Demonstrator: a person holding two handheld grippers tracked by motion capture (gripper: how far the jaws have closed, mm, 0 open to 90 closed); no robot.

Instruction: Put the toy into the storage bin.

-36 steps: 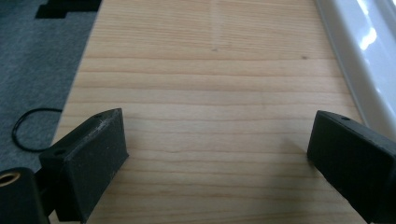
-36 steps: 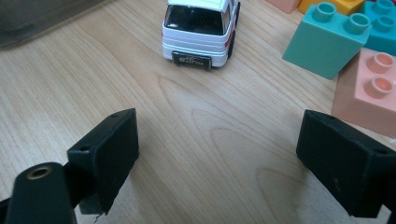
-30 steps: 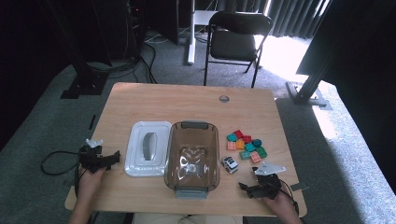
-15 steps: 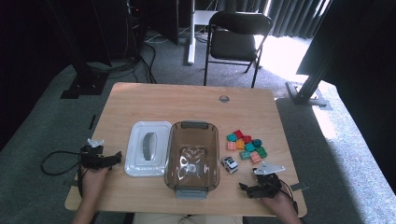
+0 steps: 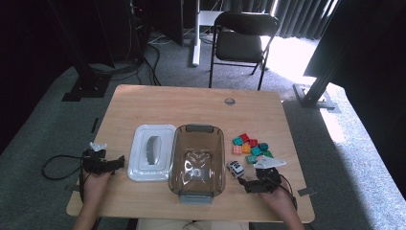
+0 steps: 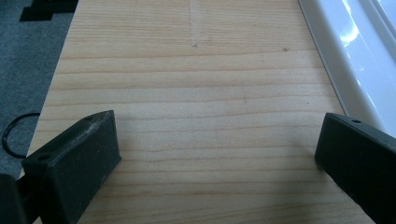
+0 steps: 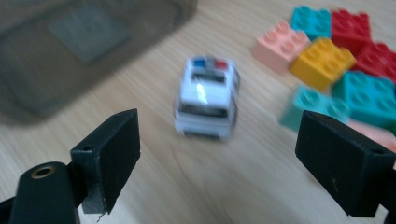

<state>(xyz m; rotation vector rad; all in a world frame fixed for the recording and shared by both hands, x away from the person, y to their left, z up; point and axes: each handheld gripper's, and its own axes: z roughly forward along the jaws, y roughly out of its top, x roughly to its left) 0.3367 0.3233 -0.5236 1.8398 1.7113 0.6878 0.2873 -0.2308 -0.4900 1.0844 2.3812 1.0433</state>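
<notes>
A small white toy police car [image 7: 207,97] stands on the table just ahead of my right gripper [image 7: 219,154], whose jaws stand open with nothing between them. In the high view the car [image 5: 234,167] sits between the clear brown container [image 5: 174,158] and my right gripper [image 5: 245,185]. A pile of coloured blocks [image 5: 251,146] lies beyond the car, to its right. My left gripper [image 5: 118,163] rests near the table's left edge beside the white lid [image 5: 151,152]. Its jaws have just been opening and stand open over bare wood [image 6: 217,149].
The white lid's rim [image 6: 355,60] runs along the right side of the left gripper view. The brown container's wall [image 7: 70,51] is to the left of the car. A folding chair [image 5: 242,33] stands beyond the wooden table [image 5: 191,105]. A cable trails off the table's left edge.
My right gripper has shifted a little up and forward, toward the toy car. The left gripper has stayed in place.
</notes>
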